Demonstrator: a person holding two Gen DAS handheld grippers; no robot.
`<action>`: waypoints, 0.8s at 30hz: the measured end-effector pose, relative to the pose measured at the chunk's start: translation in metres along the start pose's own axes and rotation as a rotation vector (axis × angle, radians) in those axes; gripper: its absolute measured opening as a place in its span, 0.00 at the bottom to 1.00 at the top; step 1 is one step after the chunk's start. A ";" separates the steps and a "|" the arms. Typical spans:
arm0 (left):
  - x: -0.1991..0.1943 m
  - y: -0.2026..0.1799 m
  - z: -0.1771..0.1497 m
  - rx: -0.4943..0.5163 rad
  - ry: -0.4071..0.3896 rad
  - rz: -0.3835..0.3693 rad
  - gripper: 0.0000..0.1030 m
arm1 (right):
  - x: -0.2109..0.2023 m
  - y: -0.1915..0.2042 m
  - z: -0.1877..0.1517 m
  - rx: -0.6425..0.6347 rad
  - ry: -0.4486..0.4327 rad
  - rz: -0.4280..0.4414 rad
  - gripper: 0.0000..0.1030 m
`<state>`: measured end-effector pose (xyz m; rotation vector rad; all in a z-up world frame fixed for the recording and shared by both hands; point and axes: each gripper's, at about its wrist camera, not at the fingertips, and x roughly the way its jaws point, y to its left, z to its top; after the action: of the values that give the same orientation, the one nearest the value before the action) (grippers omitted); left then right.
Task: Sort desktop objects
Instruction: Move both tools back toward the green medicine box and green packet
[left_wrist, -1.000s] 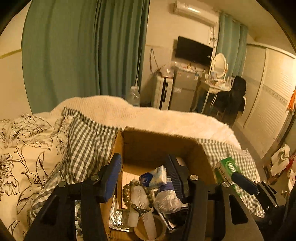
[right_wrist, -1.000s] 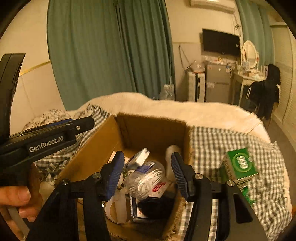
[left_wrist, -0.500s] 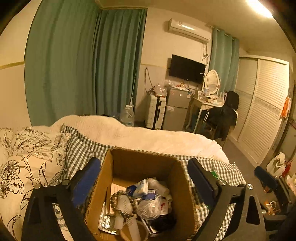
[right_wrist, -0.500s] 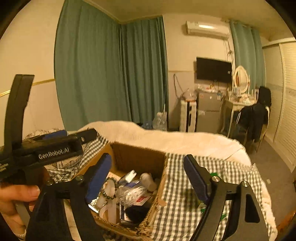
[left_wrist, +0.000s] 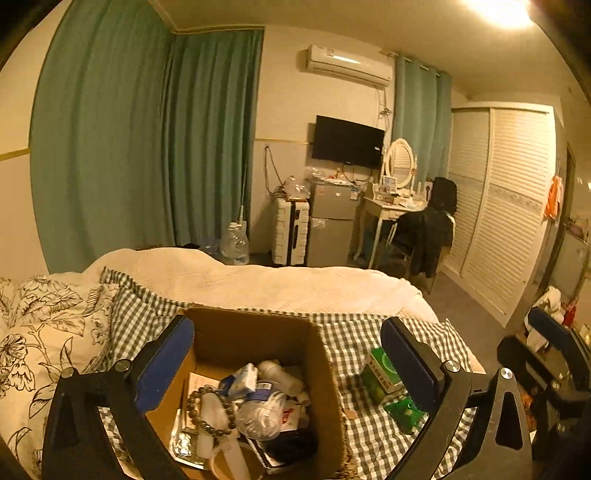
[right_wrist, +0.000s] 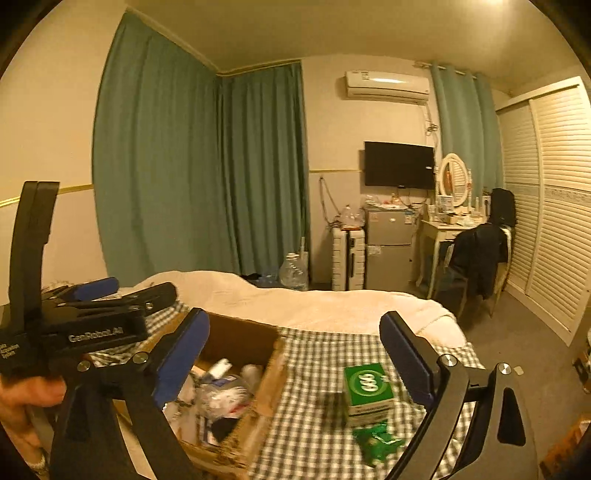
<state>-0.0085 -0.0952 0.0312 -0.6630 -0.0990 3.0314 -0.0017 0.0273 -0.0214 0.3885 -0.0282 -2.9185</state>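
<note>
An open cardboard box (left_wrist: 317, 354) sits on a green checked cloth on the bed and holds a bead bracelet (left_wrist: 207, 410), small bottles and plastic packets. My left gripper (left_wrist: 288, 358) is wide open and empty above the box. My right gripper (right_wrist: 295, 354) is wide open and empty, above the box's right wall (right_wrist: 269, 376). A green box (right_wrist: 367, 387) and a green packet (right_wrist: 376, 443) lie on the cloth to the right of the box; they also show in the left wrist view (left_wrist: 382, 369).
A floral pillow (left_wrist: 40, 343) lies left of the box, a white blanket (left_wrist: 258, 280) behind it. The left gripper's body (right_wrist: 81, 325) shows at the left of the right wrist view. The bed's right edge drops to the floor.
Both grippers have opened wide and pulled up and back from the box. The right gripper has shifted right, toward the green box.
</note>
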 end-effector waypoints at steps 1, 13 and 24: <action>0.001 -0.006 -0.001 0.012 0.000 -0.005 1.00 | -0.001 -0.005 0.000 0.006 -0.001 -0.008 0.93; 0.019 -0.059 -0.020 0.087 0.004 -0.039 1.00 | -0.013 -0.068 -0.012 0.047 -0.012 -0.063 0.95; 0.055 -0.106 -0.045 0.147 0.060 -0.035 1.00 | 0.003 -0.123 -0.049 0.071 0.065 -0.057 0.95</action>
<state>-0.0368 0.0156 -0.0250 -0.7307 0.1111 2.9457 -0.0155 0.1480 -0.0752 0.5032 -0.1134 -2.9649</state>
